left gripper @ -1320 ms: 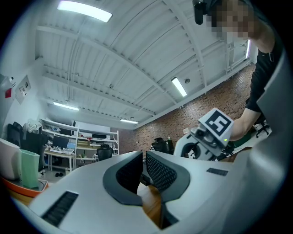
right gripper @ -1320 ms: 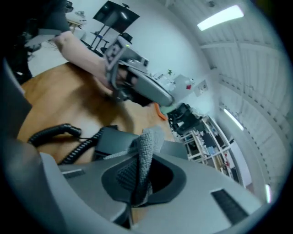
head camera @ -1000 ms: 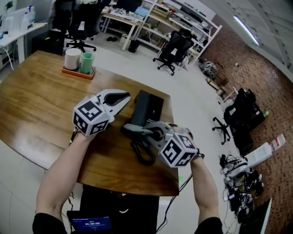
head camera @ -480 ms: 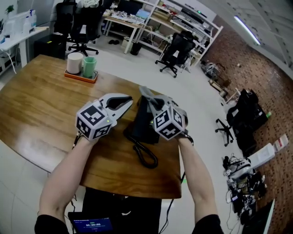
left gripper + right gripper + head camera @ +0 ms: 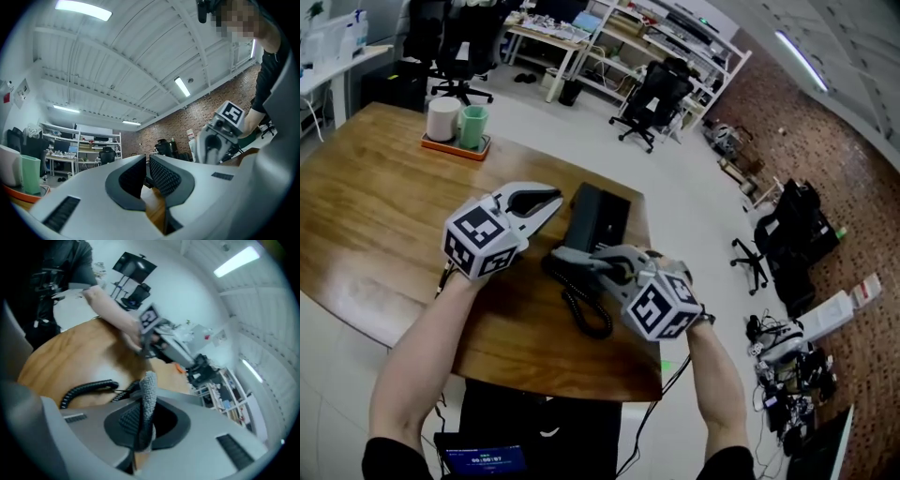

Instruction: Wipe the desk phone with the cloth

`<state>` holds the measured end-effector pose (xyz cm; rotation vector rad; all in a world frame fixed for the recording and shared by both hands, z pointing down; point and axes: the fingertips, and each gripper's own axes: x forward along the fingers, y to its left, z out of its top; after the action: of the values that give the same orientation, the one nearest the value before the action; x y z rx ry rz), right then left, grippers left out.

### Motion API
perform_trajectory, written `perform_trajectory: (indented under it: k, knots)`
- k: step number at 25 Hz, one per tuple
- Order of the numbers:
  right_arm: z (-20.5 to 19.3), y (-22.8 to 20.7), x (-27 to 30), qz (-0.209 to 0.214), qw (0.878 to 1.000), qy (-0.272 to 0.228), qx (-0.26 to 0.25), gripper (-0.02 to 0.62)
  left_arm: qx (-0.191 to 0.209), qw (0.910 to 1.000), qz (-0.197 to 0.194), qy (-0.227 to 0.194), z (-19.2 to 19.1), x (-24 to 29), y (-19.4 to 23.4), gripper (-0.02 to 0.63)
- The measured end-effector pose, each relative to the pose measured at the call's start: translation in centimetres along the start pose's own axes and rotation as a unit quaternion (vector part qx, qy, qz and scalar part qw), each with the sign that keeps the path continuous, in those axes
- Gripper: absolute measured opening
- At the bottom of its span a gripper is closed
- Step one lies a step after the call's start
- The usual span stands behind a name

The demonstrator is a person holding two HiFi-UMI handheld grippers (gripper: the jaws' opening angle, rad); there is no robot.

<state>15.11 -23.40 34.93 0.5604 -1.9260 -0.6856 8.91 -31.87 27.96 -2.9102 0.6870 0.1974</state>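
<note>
Grey cloth [image 5: 149, 390], pinched in the right gripper [image 5: 574, 261], has swept the phone [image 5: 598, 220] on the table [image 5: 375, 216] from far end to near end, which amounts to one wiping pass. Left gripper [image 5: 546, 202], pressed together and empty, hovers just left of the phone.

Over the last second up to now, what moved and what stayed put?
The right hand-held gripper, shut on the cloth, swept away over the desk phone, then pulled back toward the person to its near end. Nothing was picked up or released. The left hand-held gripper stayed beside the phone, jaws together; phone, coiled cord and cup tray kept their places.
</note>
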Motion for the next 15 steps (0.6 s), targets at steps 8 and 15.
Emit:
perform_trajectory:
  k: [8,15]
  knots:
    - [-6.4,-15.8,3.2,-0.222,0.963,0.059,0.143,0.026,-0.004,1.0,0.005,-0.004,-0.1,0.0,0.1,0.017]
    - [-5.4,-9.1,3.5,-0.128,0.985,0.077,0.082,0.026,-0.003,1.0,0.004,-0.004,0.2,0.3,-0.1,0.017]
